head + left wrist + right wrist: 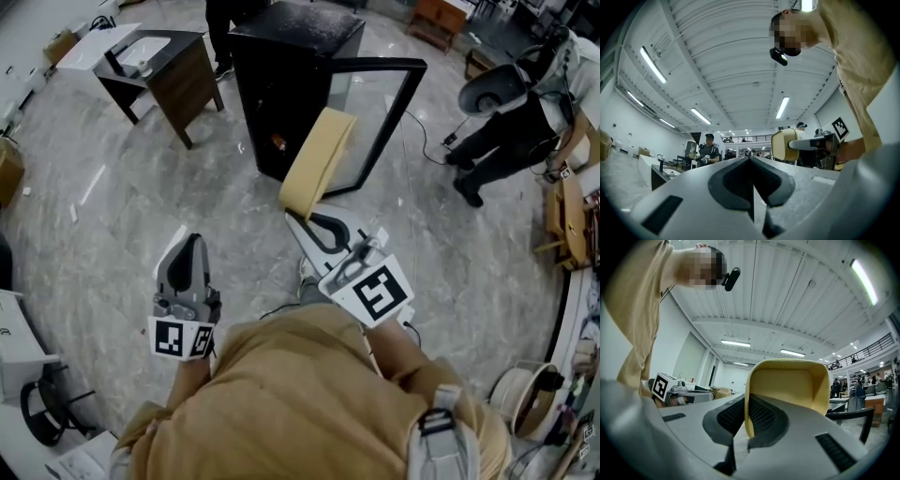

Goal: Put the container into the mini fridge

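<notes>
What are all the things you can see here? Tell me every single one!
container: one, yellow, held up in front of the fridge
mini fridge: one, black, on the floor ahead, its glass door open
table: one, dark brown, left of the fridge
bystanders: two, dark clothes, one far right, one behind the fridge
floor: grey marble, all around
left hand-held gripper: one, grey, shut, empty
right hand-held gripper: one, grey, shut on the container's edge
</notes>
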The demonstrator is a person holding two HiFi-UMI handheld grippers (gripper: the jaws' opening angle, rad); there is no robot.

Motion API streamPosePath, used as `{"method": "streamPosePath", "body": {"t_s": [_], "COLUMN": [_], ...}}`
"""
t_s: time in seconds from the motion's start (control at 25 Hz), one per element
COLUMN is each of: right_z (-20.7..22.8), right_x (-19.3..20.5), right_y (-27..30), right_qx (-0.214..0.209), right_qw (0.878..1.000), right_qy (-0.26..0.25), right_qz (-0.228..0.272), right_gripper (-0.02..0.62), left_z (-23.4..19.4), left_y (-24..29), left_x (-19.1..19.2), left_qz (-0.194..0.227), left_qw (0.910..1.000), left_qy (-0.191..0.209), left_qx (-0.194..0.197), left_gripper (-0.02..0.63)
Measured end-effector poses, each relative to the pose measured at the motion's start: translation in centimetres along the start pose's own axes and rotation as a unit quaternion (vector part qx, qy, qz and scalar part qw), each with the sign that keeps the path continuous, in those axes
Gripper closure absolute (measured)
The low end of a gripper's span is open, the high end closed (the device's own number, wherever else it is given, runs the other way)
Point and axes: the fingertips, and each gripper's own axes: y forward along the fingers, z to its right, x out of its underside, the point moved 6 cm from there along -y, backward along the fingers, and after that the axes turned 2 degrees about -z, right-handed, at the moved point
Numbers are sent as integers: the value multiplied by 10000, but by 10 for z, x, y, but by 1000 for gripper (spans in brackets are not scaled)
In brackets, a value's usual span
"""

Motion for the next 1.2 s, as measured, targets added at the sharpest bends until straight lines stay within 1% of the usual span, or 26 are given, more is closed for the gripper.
{"method": "streamPosePath", "body": {"t_s": [0.16, 0.2, 0.32, 0.48, 0.68, 0.96, 1.08, 1.2], "right_z": [29, 38, 68, 108, 161, 225, 249, 263], "right_x": [11, 12, 20, 35, 45, 56, 63, 65], "right_y": [22, 28, 39, 50, 70, 98, 110, 122], "right_qx": [-82, -74, -38, -141, -275, -452, -538, -660], "right_qw": [9999, 9999, 9998, 9986, 9983, 9979, 9973, 9968], "right_qy": [16, 33, 68, 416, 340, 403, 440, 410], "right_qz": [-120, -117, -201, -286, -381, -208, -243, -203], "right_gripper": [592, 592, 592, 592, 592, 592, 592, 592], "left_z": [-16, -18, -21, -30, -38, -45, -50, -62], "left_y": [35, 46, 78, 122, 183, 255, 281, 295], "left_x": [10, 13, 22, 38, 39, 48, 49, 52], "left_qz": [-74, -106, -219, -356, -332, -378, -372, -362], "left_qw": [9999, 9999, 9997, 9993, 9994, 9991, 9990, 9988], "left_qy": [-76, -107, -14, -129, 53, 167, 230, 273], "left_qx": [-66, -47, 93, 76, 82, 10, -36, -194], "left_gripper": [604, 603, 603, 604, 603, 604, 604, 604]}}
